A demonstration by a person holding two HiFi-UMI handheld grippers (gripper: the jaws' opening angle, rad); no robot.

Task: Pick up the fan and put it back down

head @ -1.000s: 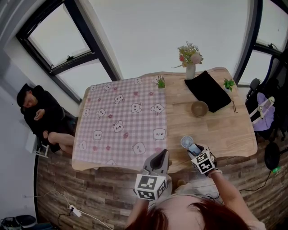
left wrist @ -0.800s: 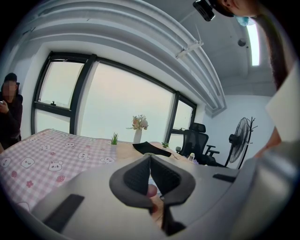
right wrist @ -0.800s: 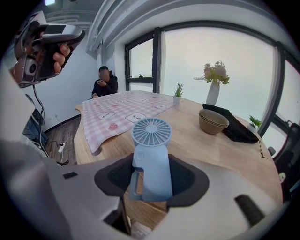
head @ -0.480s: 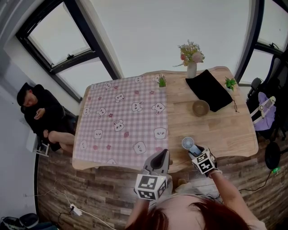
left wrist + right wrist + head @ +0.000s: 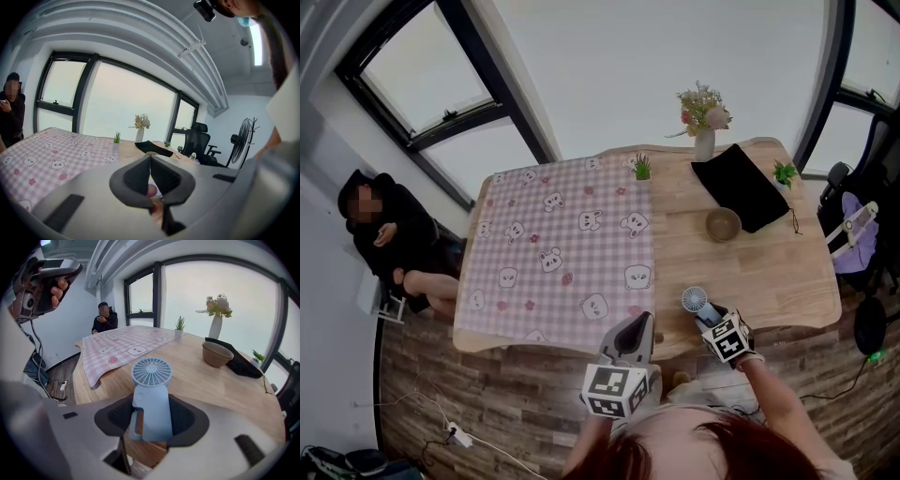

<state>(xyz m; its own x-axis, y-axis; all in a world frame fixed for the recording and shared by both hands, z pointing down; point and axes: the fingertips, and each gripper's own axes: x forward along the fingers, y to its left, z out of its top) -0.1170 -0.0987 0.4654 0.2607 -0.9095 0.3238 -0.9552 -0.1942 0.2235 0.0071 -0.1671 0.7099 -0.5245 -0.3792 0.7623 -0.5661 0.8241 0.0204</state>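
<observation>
A small light-blue handheld fan [image 5: 151, 376] stands upright between the jaws of my right gripper [image 5: 152, 417], round grille on top. The dark pads close on its handle from both sides. In the head view the fan [image 5: 695, 299] is over the front edge of the wooden table [image 5: 769, 272], just ahead of the right gripper [image 5: 710, 319]. I cannot tell whether its base touches the table. My left gripper [image 5: 630, 330] hovers at the table's front edge, to the left of the fan. Its pads [image 5: 140, 173] meet at the tip with nothing held.
A pink checked cloth [image 5: 558, 248] covers the table's left half. A brown bowl [image 5: 723, 224], a black pouch [image 5: 742, 187], a vase of flowers [image 5: 704, 142] and two small plants [image 5: 642, 169] stand at the back right. A person [image 5: 389, 244] sits by the window at the left.
</observation>
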